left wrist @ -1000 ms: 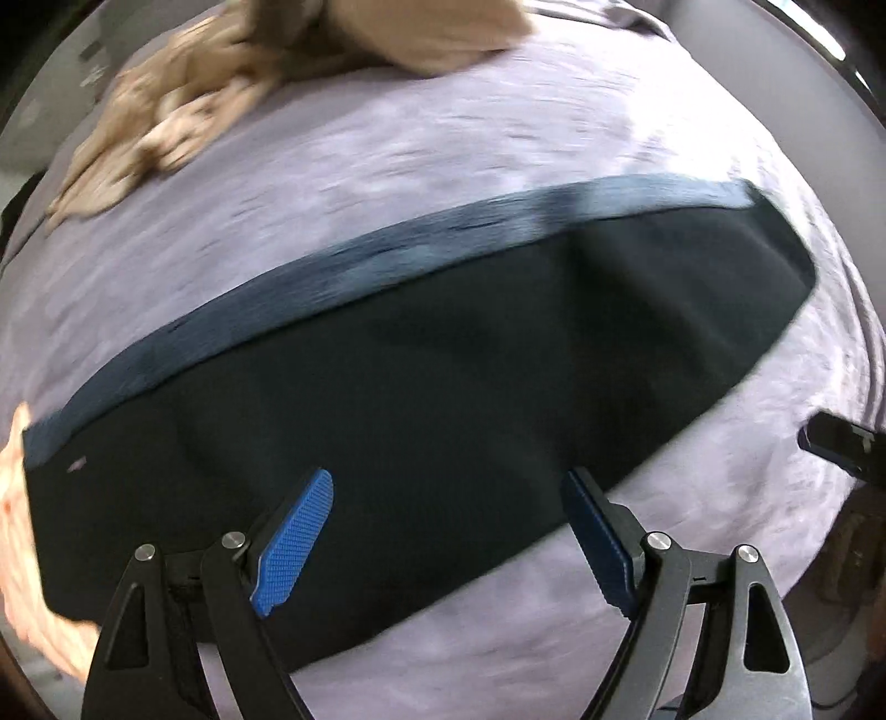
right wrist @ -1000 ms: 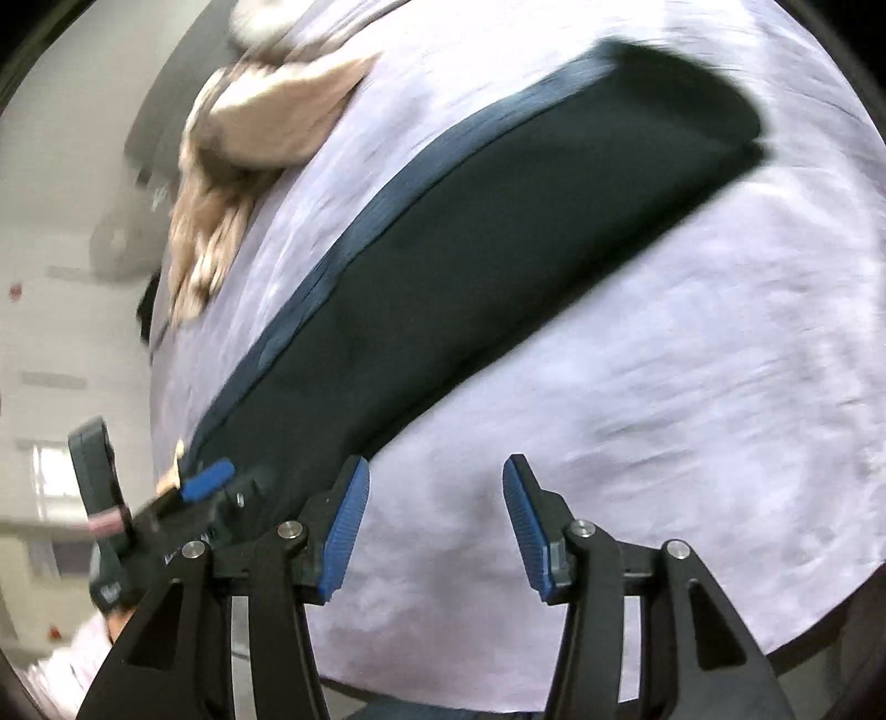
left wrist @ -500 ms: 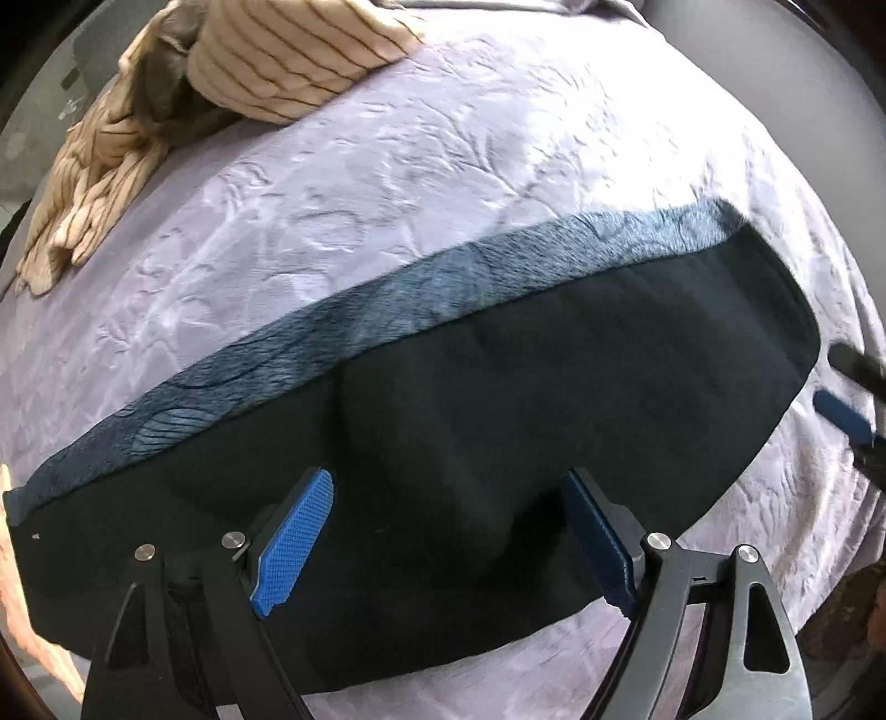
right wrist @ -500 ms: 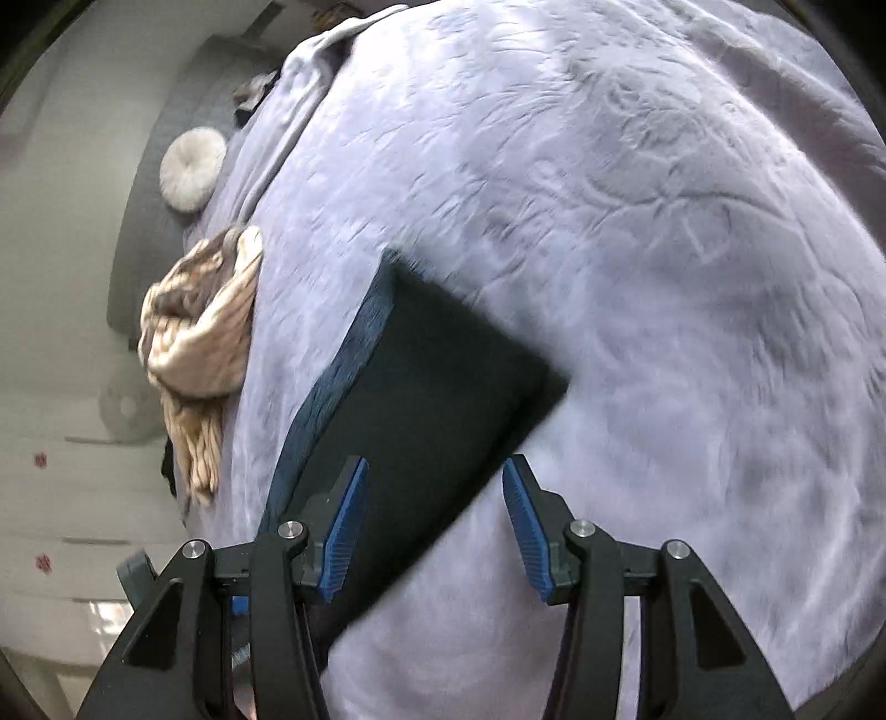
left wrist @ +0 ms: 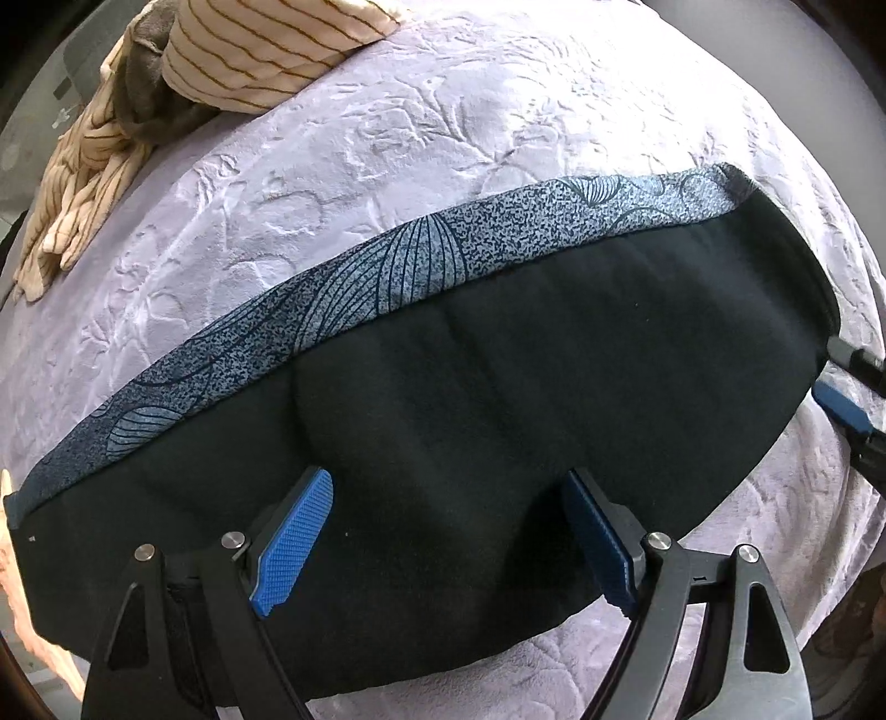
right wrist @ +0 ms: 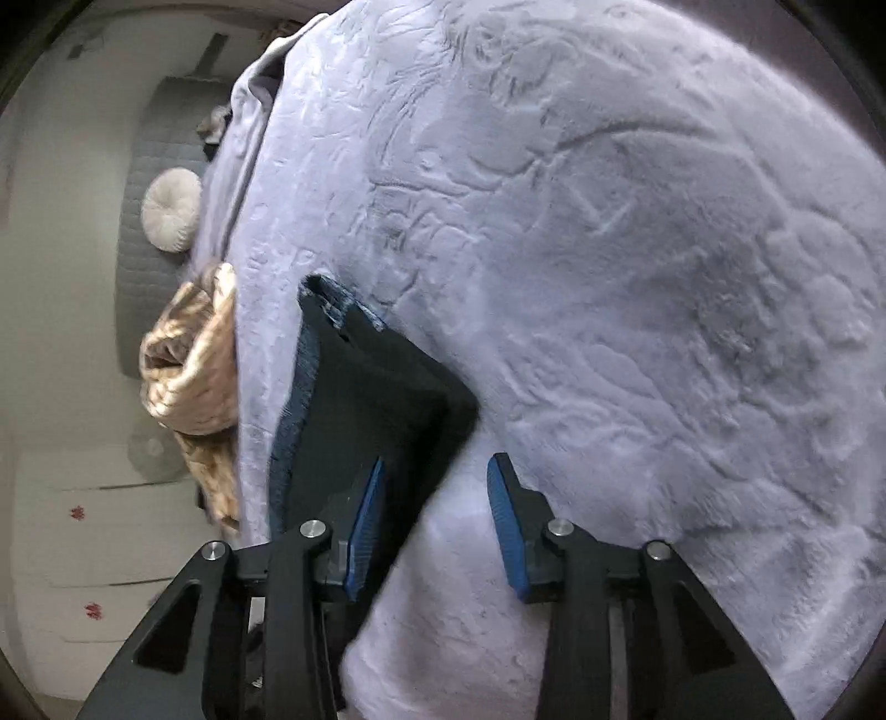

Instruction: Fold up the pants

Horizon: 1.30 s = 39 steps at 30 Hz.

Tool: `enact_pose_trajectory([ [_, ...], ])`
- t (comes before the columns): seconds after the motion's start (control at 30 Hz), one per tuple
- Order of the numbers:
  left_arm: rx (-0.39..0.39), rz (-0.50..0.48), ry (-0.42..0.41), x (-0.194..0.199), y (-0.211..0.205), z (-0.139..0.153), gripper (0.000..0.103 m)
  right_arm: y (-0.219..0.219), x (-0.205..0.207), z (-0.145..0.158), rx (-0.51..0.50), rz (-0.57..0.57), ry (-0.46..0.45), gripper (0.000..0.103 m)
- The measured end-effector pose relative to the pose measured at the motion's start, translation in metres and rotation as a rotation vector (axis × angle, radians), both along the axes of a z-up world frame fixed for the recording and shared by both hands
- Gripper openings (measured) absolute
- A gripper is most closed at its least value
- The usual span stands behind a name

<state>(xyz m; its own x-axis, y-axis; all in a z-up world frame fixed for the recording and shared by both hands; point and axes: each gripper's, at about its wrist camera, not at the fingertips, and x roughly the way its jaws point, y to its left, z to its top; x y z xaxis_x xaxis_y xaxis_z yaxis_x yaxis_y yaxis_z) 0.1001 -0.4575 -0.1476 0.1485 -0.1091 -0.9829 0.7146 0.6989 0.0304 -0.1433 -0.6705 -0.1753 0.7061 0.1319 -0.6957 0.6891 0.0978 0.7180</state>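
Black pants [left wrist: 498, 387] lie in a long band across the lavender blanket [left wrist: 387, 138], with a blue patterned strip [left wrist: 387, 277] along their far edge. My left gripper [left wrist: 446, 482] hangs open just above the near edge of the pants, with only cloth beneath it. My right gripper [right wrist: 437, 462] is at the end of the pants [right wrist: 365, 399]; its jaws are closing. Its left finger is over the black cloth and its right finger over the blanket [right wrist: 609, 277]. The pants' corner lies between them, and the pads do not press on it. The right gripper [left wrist: 847, 410] also shows at the left wrist view's right edge.
A cream striped garment [left wrist: 249, 50] is heaped on the blanket beyond the pants and shows again as a tan heap [right wrist: 188, 365]. A round white cushion [right wrist: 171, 210] leans on a grey padded headboard [right wrist: 138, 310]. White drawers [right wrist: 83, 554] stand beside the bed.
The left gripper slid along the pants and came closer to them, still open. The right gripper swung round to the pants' end, rolled, and its jaws narrowed.
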Motion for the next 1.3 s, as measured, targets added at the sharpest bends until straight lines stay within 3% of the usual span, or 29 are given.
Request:
enact_pose_trajectory([
  [0.2, 0.006, 0.002, 0.002, -0.002, 0.0, -0.003, 0.088, -0.006, 0.026, -0.01, 0.007, 0.028, -0.044, 0.045],
  [0.33, 0.0, 0.003, 0.011, -0.003, 0.002, -0.004, 0.088, -0.004, 0.03, 0.007, -0.031, 0.039, -0.173, 0.046],
  [0.4, 0.001, 0.001, 0.013, -0.005, 0.002, -0.007, 0.088, -0.002, 0.033, 0.005, -0.049, 0.072, -0.121, 0.056],
  [0.47, 0.005, -0.002, 0.019, -0.003, 0.002, -0.008, 0.088, 0.0, 0.037, -0.012, -0.015, 0.083, -0.06, 0.056],
  [0.57, 0.012, -0.01, 0.047, 0.0, 0.002, -0.007, 0.088, 0.002, 0.046, -0.018, -0.026, 0.074, -0.08, 0.056],
  [0.6, 0.009, -0.009, 0.057, 0.002, 0.002, -0.005, 0.081, 0.003, 0.052, -0.017, -0.026, 0.083, -0.098, 0.047],
  [0.63, 0.01, -0.008, 0.052, 0.005, 0.002, -0.001, 0.065, 0.005, 0.059, -0.015, -0.018, 0.098, -0.139, 0.038],
  [0.67, 0.009, -0.008, 0.032, 0.009, 0.002, 0.006, 0.056, 0.006, 0.063, -0.013, -0.008, 0.11, -0.163, 0.015],
  [0.7, -0.007, 0.009, -0.004, 0.015, 0.002, 0.016, 0.044, 0.008, 0.067, -0.011, -0.001, 0.126, -0.197, 0.013],
  [0.77, -0.052, 0.094, -0.049, 0.032, 0.006, 0.031, 0.043, 0.009, 0.067, -0.009, -0.013, 0.121, -0.207, 0.013],
  [0.8, -0.075, 0.152, -0.05, 0.044, 0.006, 0.036, 0.043, 0.009, 0.066, -0.011, -0.003, 0.115, -0.21, 0.013],
  [0.87, -0.088, 0.178, -0.021, 0.055, 0.0, 0.034, 0.043, 0.008, 0.063, -0.019, 0.027, 0.1, -0.21, 0.013],
  [0.97, -0.08, 0.125, -0.005, 0.05, -0.019, 0.015, 0.043, 0.01, 0.062, -0.025, 0.04, 0.101, -0.203, 0.017],
  [1.1, -0.061, 0.064, -0.08, 0.031, -0.033, -0.026, 0.044, 0.007, 0.066, -0.035, 0.07, 0.088, -0.189, 0.017],
  [1.3, -0.084, 0.074, -0.06, 0.031, -0.019, 0.004, 0.045, 0.005, 0.075, -0.021, 0.003, 0.116, -0.167, 0.014],
])
